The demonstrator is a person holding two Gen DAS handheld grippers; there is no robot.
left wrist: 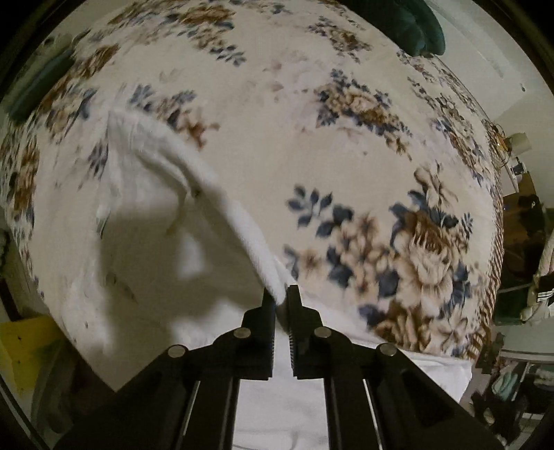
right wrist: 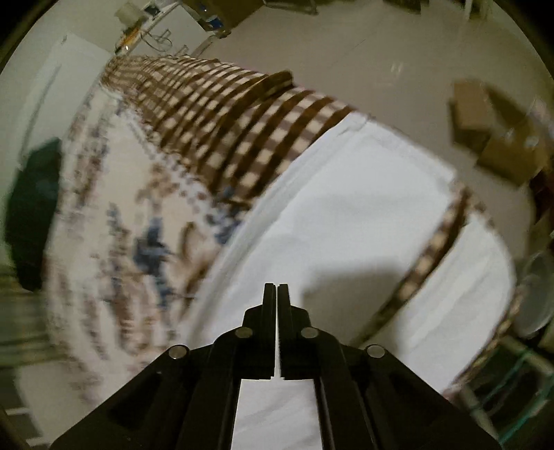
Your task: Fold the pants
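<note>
- Pants (left wrist: pixel 145 242): white fabric, lying on a floral blanket (left wrist: pixel 346 138) that covers the bed; motion blur in both views.
- Left wrist view: left gripper (left wrist: pixel 281 294) clenched on a raised edge of the pants, cloth pinched between the fingertips (left wrist: pixel 268 299). From the pinch the fabric rises as a ridge running up and to the left, ending in a corner near a blue-brown flower print.
- More white cloth spreads below and to the right of the left gripper, under its arms.
- Dark green item (left wrist: pixel 412 24) sits at the far edge of the blanket, well apart from the pants.
- Right wrist view: right gripper (right wrist: pixel 276 287) with jaws pressed together, only a hairline gap between them. It is over the white pants (right wrist: pixel 346 194); cannot tell whether any cloth is caught at the tips.
- Brown checked border (right wrist: pixel 242 131) of the blanket runs beside the pants; a strip of it also crosses the white cloth at right.
- Cardboard boxes (right wrist: pixel 491 131) stand on the floor beyond the bed.
</note>
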